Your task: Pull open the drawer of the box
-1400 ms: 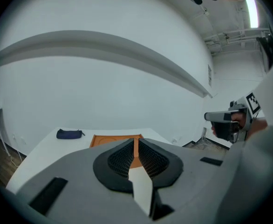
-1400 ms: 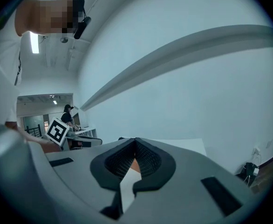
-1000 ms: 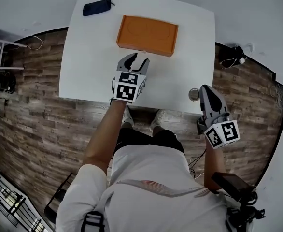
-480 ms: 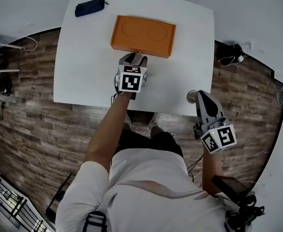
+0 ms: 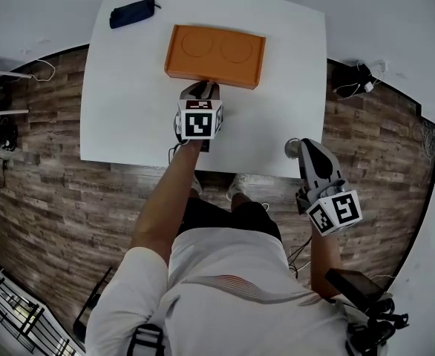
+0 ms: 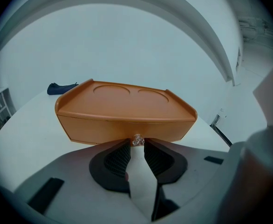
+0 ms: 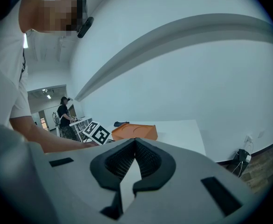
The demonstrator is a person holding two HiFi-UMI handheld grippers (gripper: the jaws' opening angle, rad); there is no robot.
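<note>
An orange box [image 5: 215, 55] with two round dents in its top lies on the white table [image 5: 128, 110]. Its drawer front faces me, with a small clear knob [image 6: 137, 140] at the lower middle. My left gripper [image 5: 203, 90] is right at that front. In the left gripper view the box [image 6: 122, 113] fills the middle, and the left gripper [image 6: 137, 144] has the knob between its tips, the jaws closing onto its sides. My right gripper [image 5: 312, 151] hangs off the table's near right corner, shut and empty; its own view shows the right gripper [image 7: 135, 143] with the box [image 7: 134, 132] far off.
A dark blue pouch [image 5: 132, 12] lies at the table's far left corner. A small grey round object [image 5: 292, 147] sits at the near right corner beside the right gripper. Wood floor surrounds the table, with cables [image 5: 355, 80] at the right. A person [image 7: 64, 111] stands far back.
My left gripper moved forward up to the box's front and its jaws narrowed around the knob. The right gripper barely shifted.
</note>
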